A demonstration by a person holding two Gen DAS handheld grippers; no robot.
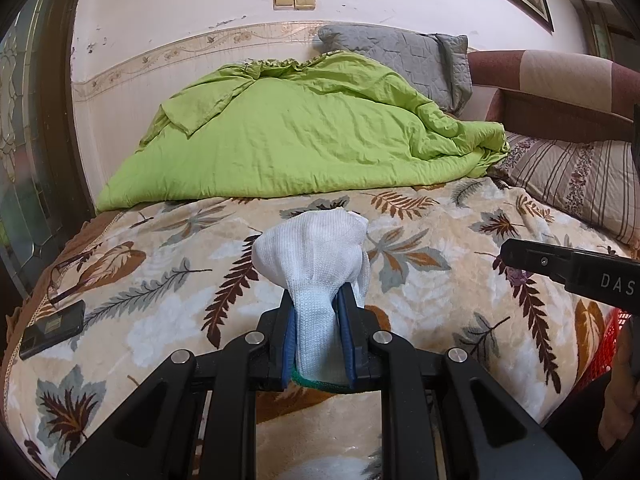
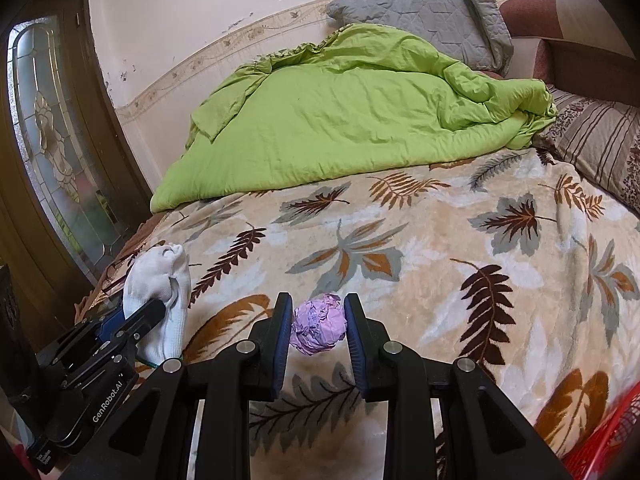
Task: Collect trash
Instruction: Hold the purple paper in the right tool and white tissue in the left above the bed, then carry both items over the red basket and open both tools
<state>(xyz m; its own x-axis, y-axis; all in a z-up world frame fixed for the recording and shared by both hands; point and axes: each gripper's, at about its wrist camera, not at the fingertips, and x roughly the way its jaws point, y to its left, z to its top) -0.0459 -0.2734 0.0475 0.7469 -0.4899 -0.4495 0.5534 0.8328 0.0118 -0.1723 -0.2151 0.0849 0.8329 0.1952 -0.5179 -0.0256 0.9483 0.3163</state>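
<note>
The left hand-held gripper [image 1: 320, 312] is pinching a white knitted glove [image 1: 316, 256] between its blue pads [image 1: 346, 332], the glove bunching up above the fingertips and its green-edged cuff showing below them. It is hanging just above the leaf-patterned blanket [image 1: 420, 248] that is covering the bed. In the right wrist view the same glove [image 2: 160, 280] and left hand-held gripper [image 2: 146, 312] are showing at the lower left, near the bed's edge.

The right hand-held gripper [image 2: 318, 320] is squeezing a crumpled ball of purple paper [image 2: 319, 323], both pads touching its sides, over the blanket [image 2: 440, 240]. In the left wrist view one black finger [image 1: 532, 258] of the right hand-held gripper is reaching in from the right.

A crumpled green quilt [image 2: 340, 120] is lying further back on the bed, with a grey pillow [image 2: 424, 16] leaning against the wall behind it and a striped pillow [image 2: 600, 140] to the right. A dark phone [image 1: 52, 330] is lying near the left edge of the bed. A red mesh basket [image 2: 604, 440] is peeking in at the lower right corner.
</note>
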